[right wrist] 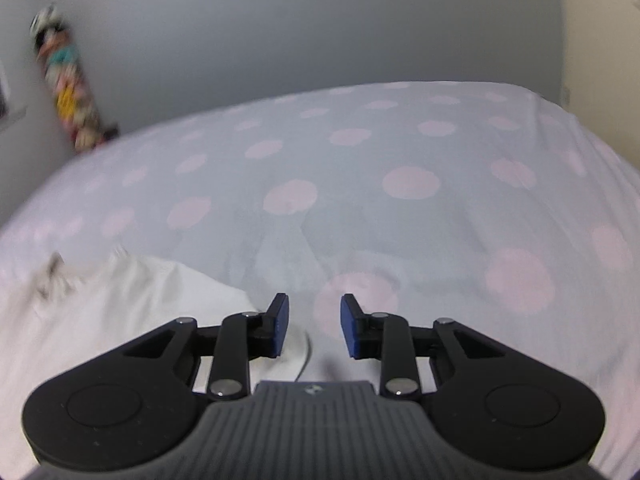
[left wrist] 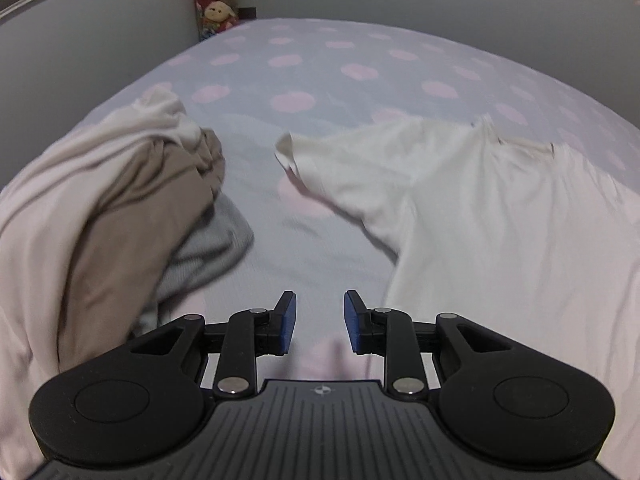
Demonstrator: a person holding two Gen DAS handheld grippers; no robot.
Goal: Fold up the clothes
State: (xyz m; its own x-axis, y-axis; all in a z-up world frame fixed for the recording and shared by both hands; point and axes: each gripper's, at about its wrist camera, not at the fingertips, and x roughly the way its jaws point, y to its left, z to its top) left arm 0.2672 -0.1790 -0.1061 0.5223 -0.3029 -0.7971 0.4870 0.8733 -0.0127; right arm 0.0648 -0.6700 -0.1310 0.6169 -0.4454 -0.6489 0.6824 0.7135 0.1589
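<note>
A white T-shirt [left wrist: 472, 208] lies spread on the bed at the right of the left wrist view, one sleeve [left wrist: 296, 152] pointing left. A heap of clothes [left wrist: 100, 208] in beige, brown and grey sits at the left. My left gripper [left wrist: 320, 310] hovers open over bare sheet between the heap and the shirt, nothing between its blue pads. In the right wrist view the same white shirt [right wrist: 120, 312] fills the lower left. My right gripper [right wrist: 312, 312] stands open just past the shirt's edge, over the sheet, holding nothing.
The bed carries a pale grey sheet [right wrist: 360, 184] with pink dots. Grey walls close in behind it. A column of plush toys [left wrist: 216, 0] hangs in the far left corner, blurred plush toys [right wrist: 68, 80] in the right wrist view.
</note>
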